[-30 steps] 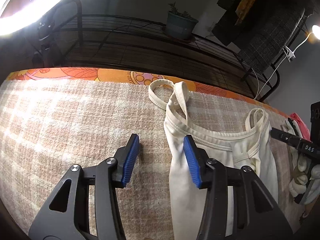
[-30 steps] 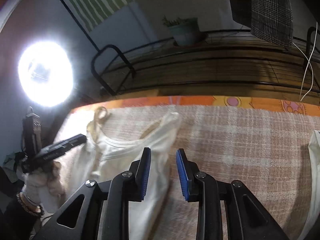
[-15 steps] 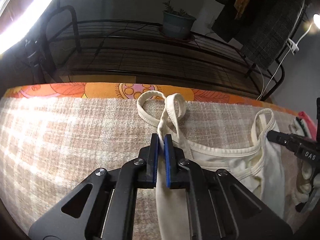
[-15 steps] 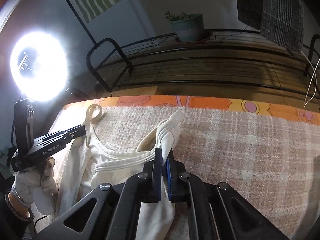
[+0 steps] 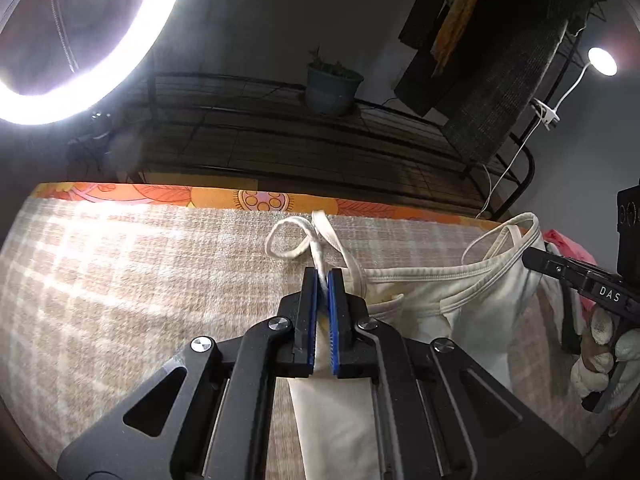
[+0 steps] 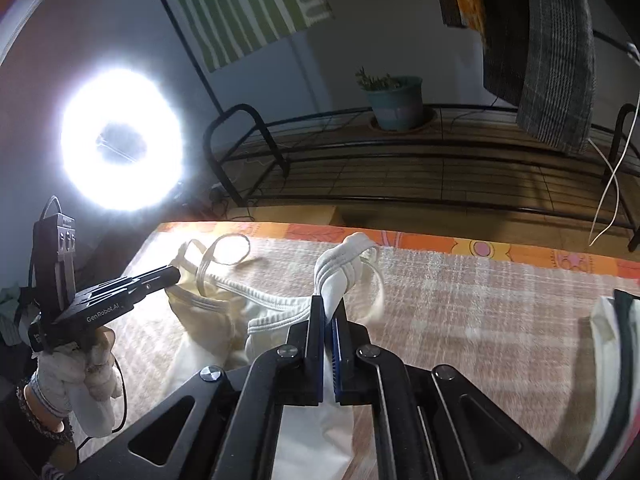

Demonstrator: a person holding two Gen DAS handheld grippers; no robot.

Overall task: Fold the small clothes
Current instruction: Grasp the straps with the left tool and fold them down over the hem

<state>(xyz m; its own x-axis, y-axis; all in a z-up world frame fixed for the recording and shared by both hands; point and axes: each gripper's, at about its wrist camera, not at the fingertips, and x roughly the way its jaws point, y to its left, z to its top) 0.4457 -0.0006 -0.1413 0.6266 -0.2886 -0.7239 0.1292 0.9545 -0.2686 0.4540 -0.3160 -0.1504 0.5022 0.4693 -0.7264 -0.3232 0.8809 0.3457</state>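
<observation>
A cream strappy top [image 5: 424, 312] hangs between both grippers above the checked cloth. My left gripper [image 5: 323, 280] is shut on its left shoulder, with a strap loop [image 5: 290, 240] curling past the tips. My right gripper [image 6: 329, 308] is shut on the other shoulder, and the bunched strap [image 6: 340, 264] sticks up above the fingers. The top [image 6: 224, 320] sags in the middle. Each gripper shows in the other's view: the right one [image 5: 536, 256] at the right edge, the left one [image 6: 172, 276] at the left.
The beige checked cloth [image 5: 140, 280] covers a surface with an orange flowered edge [image 5: 256, 200]. Another folded garment [image 6: 612, 360] lies at the right. A pink item [image 5: 568, 244] lies beyond the top. A black wire rack [image 6: 400, 168] with a potted plant stands behind. A ring light [image 6: 120, 136] glares at the left.
Both grippers closed on the top's shoulders about half a second ago. Since then they have lifted it, and the neckline now hangs stretched between them.
</observation>
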